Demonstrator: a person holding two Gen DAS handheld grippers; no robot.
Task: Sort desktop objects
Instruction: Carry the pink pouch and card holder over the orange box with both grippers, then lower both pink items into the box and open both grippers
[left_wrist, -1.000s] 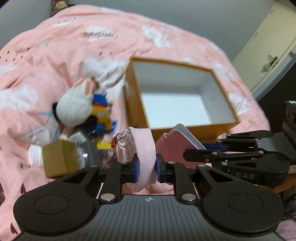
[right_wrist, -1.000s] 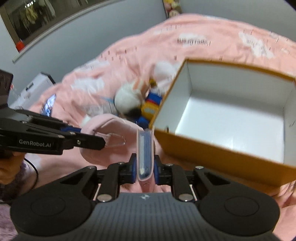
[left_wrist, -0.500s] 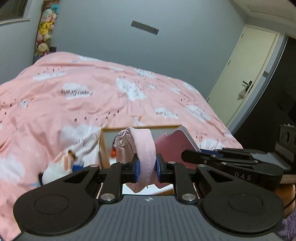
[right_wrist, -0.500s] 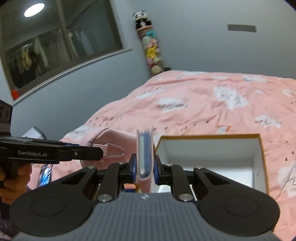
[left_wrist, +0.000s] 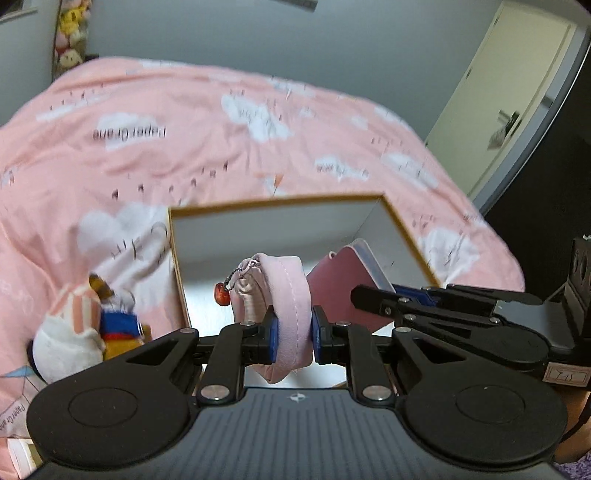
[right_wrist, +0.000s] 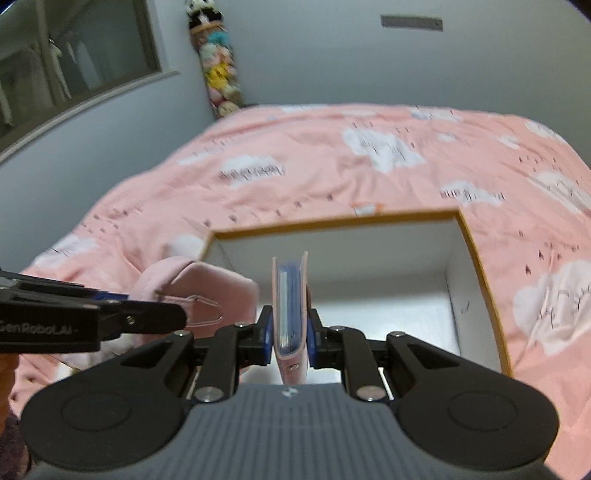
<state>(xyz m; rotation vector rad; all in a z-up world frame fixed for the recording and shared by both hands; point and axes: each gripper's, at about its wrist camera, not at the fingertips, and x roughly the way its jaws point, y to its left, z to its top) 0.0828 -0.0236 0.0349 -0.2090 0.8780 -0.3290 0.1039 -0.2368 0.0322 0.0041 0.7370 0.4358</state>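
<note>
Pink pouch (left_wrist: 288, 306) and pink card book (right_wrist: 290, 314), 2 of the things to be sorted, are both held above the open box (left_wrist: 402, 236), which sits on the pink bedspread (left_wrist: 184, 147) toward its near edge. The left gripper (left_wrist: 291, 334) is clamped on the pouch's padded edge, a small red charm (left_wrist: 221, 295) dangling from the pouch's chain. The right gripper (right_wrist: 289, 332) is closed on the card book, held spine-down and upright, its blue pages showing between the covers. Both loads hang over the near side of the box, the pouch near its left wall, the book further right.

As far as the box interior shows, it is white and bare, so I judge nothing has been dropped in yet; these 2 items look ready for release. Left of the box, on the bedspread, lies a heap of soft toys (left_wrist: 74, 332): 1 white and striped plush and 1 blue and yellow one can be told apart; more may be hidden behind the gripper body. Those remain to be sorted.

Count: 1 box, 1 pouch, 1 card book, 2 grippers, at least 2 toys.
</note>
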